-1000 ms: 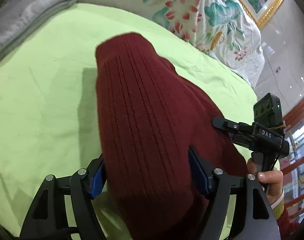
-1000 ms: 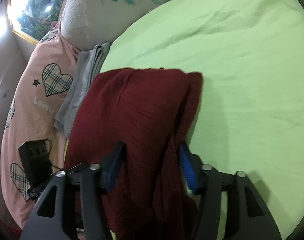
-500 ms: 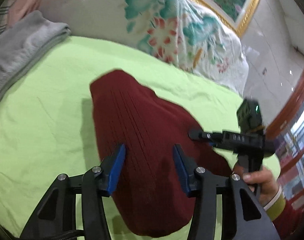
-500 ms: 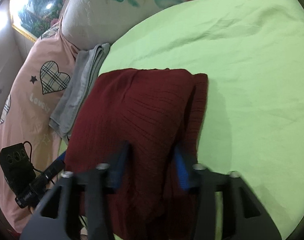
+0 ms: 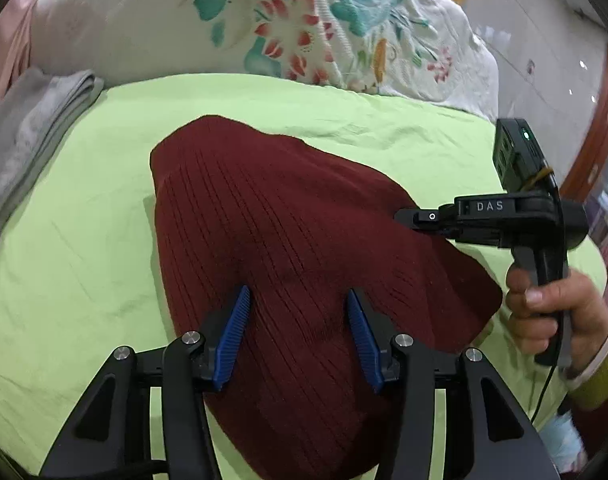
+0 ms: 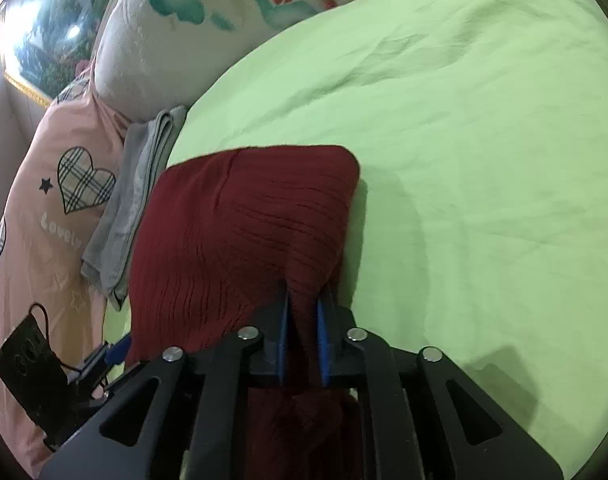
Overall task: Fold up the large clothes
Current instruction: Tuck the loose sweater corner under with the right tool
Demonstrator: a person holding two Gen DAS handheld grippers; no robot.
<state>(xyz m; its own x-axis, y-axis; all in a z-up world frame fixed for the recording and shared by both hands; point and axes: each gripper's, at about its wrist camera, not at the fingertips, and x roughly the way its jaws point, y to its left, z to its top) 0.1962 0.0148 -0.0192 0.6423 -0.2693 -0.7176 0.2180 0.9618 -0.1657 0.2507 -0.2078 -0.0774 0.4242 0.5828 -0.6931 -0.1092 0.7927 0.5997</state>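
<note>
**Grip taken on the near edge of a knit sweater**

Green bedsheet [image 5: 84,208] forms the working surface, with a floral pillow [image 5: 304,28] at its far edge, a folded grey towel [image 5: 28,132] to the left, and a pink heart-print cover [image 6: 56,208] beyond it. On the sheet lies the maroon sweater [image 5: 288,224], its ribbed body spread toward the pillow and its near part gathered under both tools.

The right gripper [image 6: 303,332] has just been closing; a second ago its blue pads stood wide on either side of the cloth, and they now pinch a raised ridge of knit between them. The left gripper [image 5: 300,332] narrowed early in that second and has since held about half apart: fabric lies between its pads, which do not visibly press it. The left-wrist view has also swung, bringing more pillow into frame.

With one side clamped, the fold probably awaits a matching grip on the left before the edge can be lifted evenly.
</note>
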